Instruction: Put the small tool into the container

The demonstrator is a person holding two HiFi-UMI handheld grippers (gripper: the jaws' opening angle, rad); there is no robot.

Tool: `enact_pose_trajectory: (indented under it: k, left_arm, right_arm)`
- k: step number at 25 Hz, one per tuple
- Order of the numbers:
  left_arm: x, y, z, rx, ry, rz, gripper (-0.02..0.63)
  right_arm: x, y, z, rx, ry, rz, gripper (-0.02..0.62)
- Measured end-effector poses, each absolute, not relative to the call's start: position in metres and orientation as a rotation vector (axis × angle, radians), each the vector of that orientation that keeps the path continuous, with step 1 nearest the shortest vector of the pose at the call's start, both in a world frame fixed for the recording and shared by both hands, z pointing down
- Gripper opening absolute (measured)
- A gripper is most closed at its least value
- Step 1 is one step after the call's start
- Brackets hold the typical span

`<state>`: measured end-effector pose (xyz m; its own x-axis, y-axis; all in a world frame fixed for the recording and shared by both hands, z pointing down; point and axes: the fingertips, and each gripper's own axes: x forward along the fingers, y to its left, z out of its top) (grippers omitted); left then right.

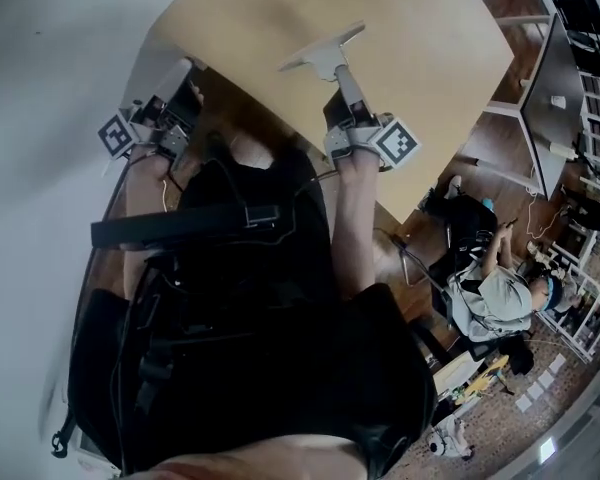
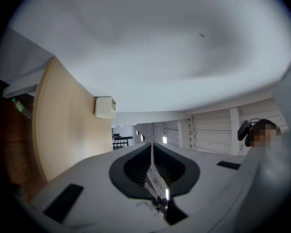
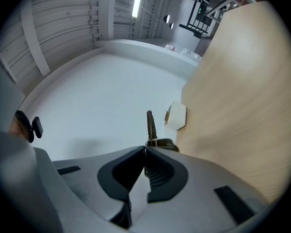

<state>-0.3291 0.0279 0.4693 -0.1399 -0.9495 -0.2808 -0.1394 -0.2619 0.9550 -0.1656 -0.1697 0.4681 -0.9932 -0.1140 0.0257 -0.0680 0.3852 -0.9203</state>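
Small tool (image 3: 149, 124): visible only in the right gripper view, clamped between the jaws of the right gripper (image 3: 145, 150), tip protruding. Left gripper (image 2: 151, 147): jaws pressed together, facing the white wall (image 2: 150, 47). Head view shows both grippers raised at the table (image 1: 400, 18) edge.
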Motion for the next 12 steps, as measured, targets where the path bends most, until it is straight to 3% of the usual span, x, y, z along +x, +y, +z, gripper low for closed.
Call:
enact_pose_trajectory:
  k: [12]
  left_arm:
    - [-0.328, 0.007, 0.468, 1.467, -1.22, -1.508, 0.013]
  right_arm:
    - [-0.18, -0.159, 0.463, -0.121, 2.666, -1.67, -0.008]
